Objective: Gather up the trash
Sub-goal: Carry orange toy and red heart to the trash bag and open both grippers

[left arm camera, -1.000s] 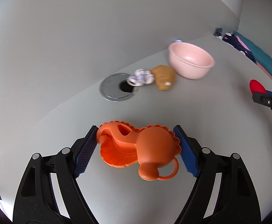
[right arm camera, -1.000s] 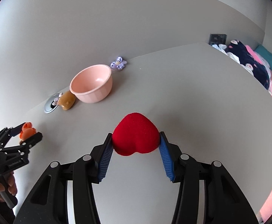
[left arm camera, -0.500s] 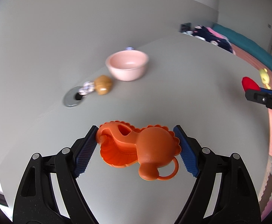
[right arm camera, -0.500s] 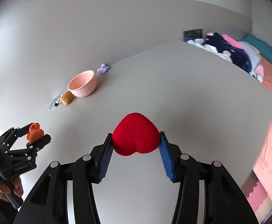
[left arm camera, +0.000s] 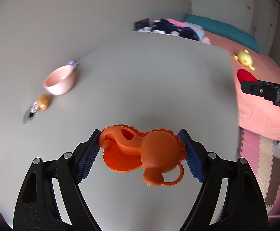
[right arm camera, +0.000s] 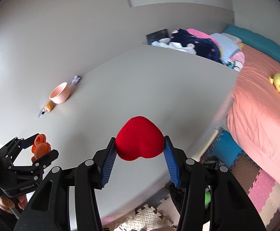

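Between left fingers (left arm camera: 86,154), orange toy (left arm camera: 145,154).

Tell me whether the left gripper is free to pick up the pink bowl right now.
Probably not. The left gripper is already shut on an orange toy, and the pink bowl sits far across the table.

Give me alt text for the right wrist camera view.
The right tongs grip a red heart-shaped sponge above a grey table. Far left sits a pink bowl; a bed lies to the right.
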